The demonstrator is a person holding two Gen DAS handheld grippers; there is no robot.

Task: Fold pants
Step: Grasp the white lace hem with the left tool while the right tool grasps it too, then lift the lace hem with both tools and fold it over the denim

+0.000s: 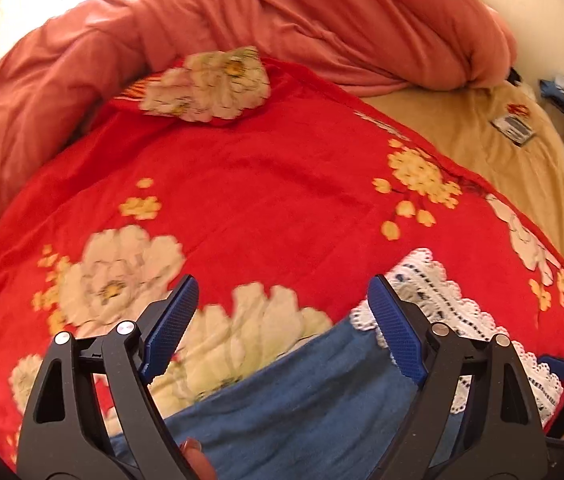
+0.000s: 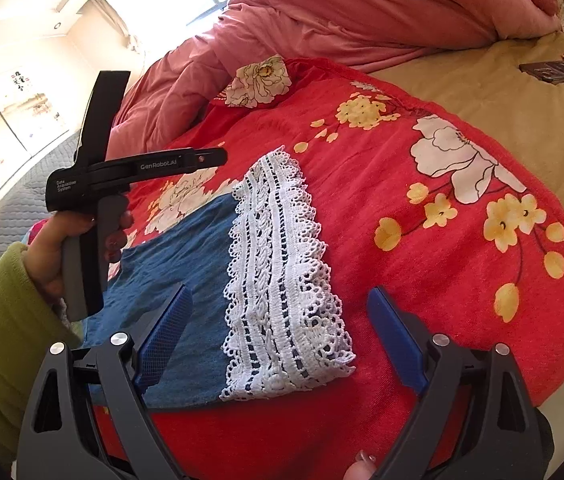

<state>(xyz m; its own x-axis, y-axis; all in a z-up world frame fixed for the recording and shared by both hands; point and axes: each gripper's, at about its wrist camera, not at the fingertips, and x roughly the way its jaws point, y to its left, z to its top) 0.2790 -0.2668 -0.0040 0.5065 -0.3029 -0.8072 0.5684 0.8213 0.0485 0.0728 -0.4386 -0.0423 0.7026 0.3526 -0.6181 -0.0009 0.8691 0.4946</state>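
Denim pants (image 2: pixel 186 264) lie flat on bed; left gripper (image 1: pixel 282 332) and right gripper (image 2: pixel 282 340) agape, empty. Pre-grasp; next, pinch lace hem (image 2: pixel 282 280).

Both wrist views close, angled down, sharing pants (image 1: pixel 282 400) on red blanket (image 2: pixel 422 280)

- blue denim pants (image 2: pixel 186 276), lying flat, lower middle of the right wrist frame, slanting off toward the lower left
- wide white lace hem (image 2: pixel 282 280) runs top to bottom along their right edge, fanning wider lower down
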